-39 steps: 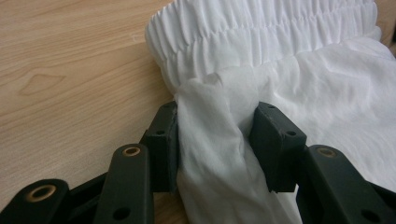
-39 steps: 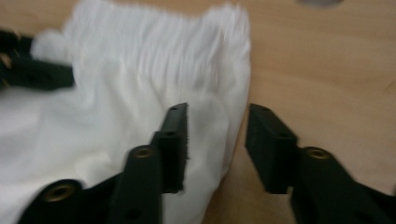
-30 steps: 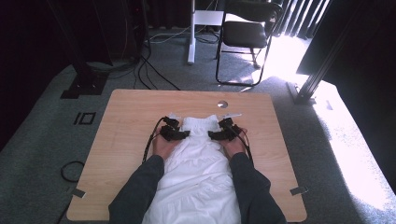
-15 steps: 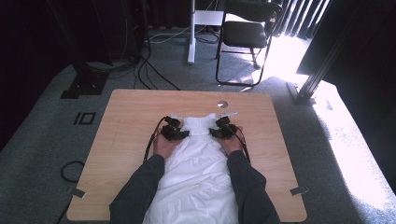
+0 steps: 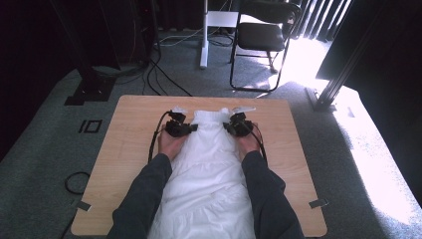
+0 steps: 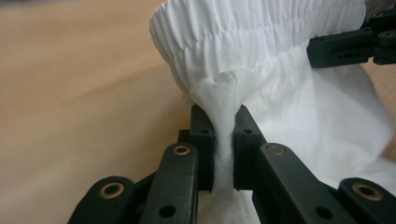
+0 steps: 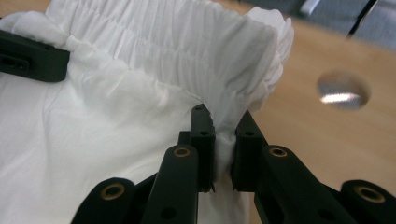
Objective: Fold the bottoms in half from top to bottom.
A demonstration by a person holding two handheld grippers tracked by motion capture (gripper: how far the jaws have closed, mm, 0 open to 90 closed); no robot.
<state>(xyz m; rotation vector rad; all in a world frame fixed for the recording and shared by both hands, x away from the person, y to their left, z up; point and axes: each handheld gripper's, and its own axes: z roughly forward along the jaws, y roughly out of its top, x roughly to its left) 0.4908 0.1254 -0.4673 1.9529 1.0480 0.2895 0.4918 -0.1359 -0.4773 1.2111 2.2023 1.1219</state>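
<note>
Item: white gathered cotton garment with a shirred elastic waistband, laid flat down the middle of the pale wood-grain worktop, waistband at the far end, hem running off the near edge between the person's dark grey sleeves.

Left tool: jaws have just been closing and now pinch a fold of fabric below the waistband's left corner; in the left gripper view the cloth is squeezed thin between the pads.

Right tool: jaws likewise just closed, clamped on a small fold at the waistband's right corner (the bite looks shallow in the right gripper view, near the fabric edge).

Condition: the waistband stands slightly raised off the worktop at both held corners.

Surroundings: round metal insert set in the worktop beyond the waistband; black folding chair and loose black cables on the grey carpet behind.

Risks, as judged:
- The shallow right-hand bite may slip once the garment's weight loads it, dropping that corner.
- Uneven lifting would skew the waistband and drag the hem sideways.
- Pulling the tools apart too far could stretch the elastic and tug cloth out of either grip.
</note>
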